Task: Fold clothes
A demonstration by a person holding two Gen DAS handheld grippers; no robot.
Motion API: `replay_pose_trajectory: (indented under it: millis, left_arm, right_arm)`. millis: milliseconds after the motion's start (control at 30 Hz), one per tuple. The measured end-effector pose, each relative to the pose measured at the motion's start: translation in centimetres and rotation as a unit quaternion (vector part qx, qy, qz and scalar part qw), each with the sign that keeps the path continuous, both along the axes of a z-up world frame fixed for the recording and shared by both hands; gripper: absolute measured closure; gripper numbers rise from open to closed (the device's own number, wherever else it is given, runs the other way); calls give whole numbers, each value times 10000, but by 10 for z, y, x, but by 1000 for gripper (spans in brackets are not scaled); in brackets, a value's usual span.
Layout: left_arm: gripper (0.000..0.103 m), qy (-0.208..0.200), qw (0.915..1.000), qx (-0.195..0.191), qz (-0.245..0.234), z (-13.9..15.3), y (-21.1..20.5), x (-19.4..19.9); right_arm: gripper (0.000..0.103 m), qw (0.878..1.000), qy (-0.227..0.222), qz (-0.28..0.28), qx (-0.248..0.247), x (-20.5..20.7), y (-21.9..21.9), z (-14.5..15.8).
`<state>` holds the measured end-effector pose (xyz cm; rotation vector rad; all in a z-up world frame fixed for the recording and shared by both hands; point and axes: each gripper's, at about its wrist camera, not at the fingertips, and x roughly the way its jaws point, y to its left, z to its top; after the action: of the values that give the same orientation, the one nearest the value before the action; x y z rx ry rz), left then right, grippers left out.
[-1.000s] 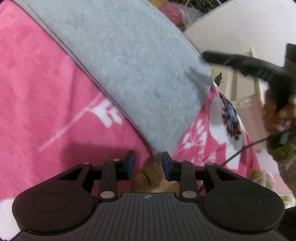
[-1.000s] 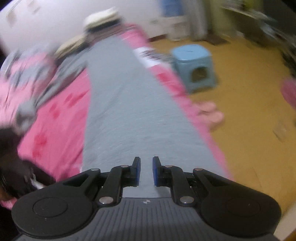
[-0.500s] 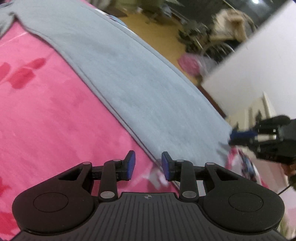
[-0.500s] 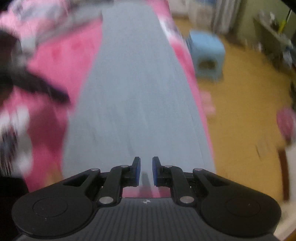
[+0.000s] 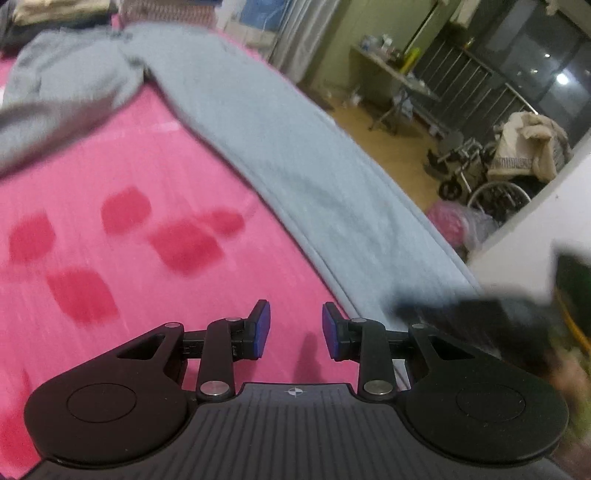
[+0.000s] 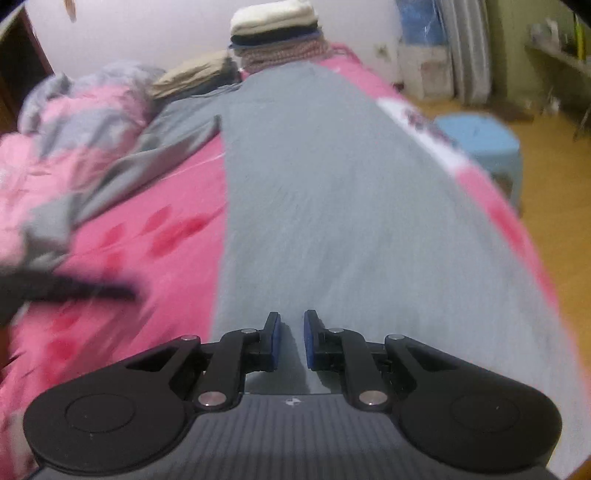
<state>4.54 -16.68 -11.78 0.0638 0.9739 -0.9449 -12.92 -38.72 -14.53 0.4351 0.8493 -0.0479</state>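
Observation:
A long grey garment (image 5: 295, 147) lies flat along the right side of a pink bedsheet (image 5: 129, 240), its sleeve trailing off to the far left. My left gripper (image 5: 295, 328) hovers open over bare pink sheet, just left of the garment's near edge, holding nothing. In the right wrist view the same grey garment (image 6: 332, 203) stretches away from me. My right gripper (image 6: 291, 339) sits low over its near end, narrowly open, with only cloth showing below the gap. The right gripper (image 5: 461, 314) is a dark blur in the left view. The left gripper (image 6: 74, 290) is a blur in the right view.
Folded clothes (image 6: 277, 33) are stacked at the bed's far end beside a crumpled pink and grey quilt (image 6: 81, 110). A blue stool (image 6: 480, 140) stands on the wooden floor to the right. A wheelchair (image 5: 480, 173), a pink bag (image 5: 450, 221) and a white wall (image 5: 535, 229) lie beyond the bed.
The left wrist view has swung up from the bed's corner to look along the sheet and garment. Both grippers shifted over the bed; neither changed its opening or took hold of anything.

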Motion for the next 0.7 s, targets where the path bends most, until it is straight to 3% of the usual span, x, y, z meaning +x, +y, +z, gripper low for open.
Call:
replay_pose_trajectory:
  millis: [100, 200, 300, 367, 500, 567, 700]
  left_arm:
    - [73, -334, 9994, -78, -83, 3, -6, 13]
    - [73, -651, 9977, -97, -147, 6, -13, 20]
    - [73, -734, 9973, -43, -75, 5, -14, 23]
    - [73, -677, 9977, -41, -28, 4, -10, 25]
    - [73, -543, 9985, -45, 56, 2, -1, 30]
    - [73, -476, 9988, -47, 98, 0, 4, 32]
    - [73, -574, 9983, -82, -101, 0, 4, 33]
  right_arm:
    - [89, 9984, 326, 269, 362, -30, 26, -1]
    - [89, 9982, 302, 295, 417, -19, 19, 20]
    - [89, 9977, -414, -345, 416, 27, -18, 39]
    - [89, 9932, -752, -737, 502, 65, -42, 35]
    - [89, 9924, -388, -1013, 584, 126, -55, -4]
    - [88, 9937, -490, -735, 693, 114, -34, -8]
    - [88, 9897, -253, -248, 1389, 63, 4, -12]
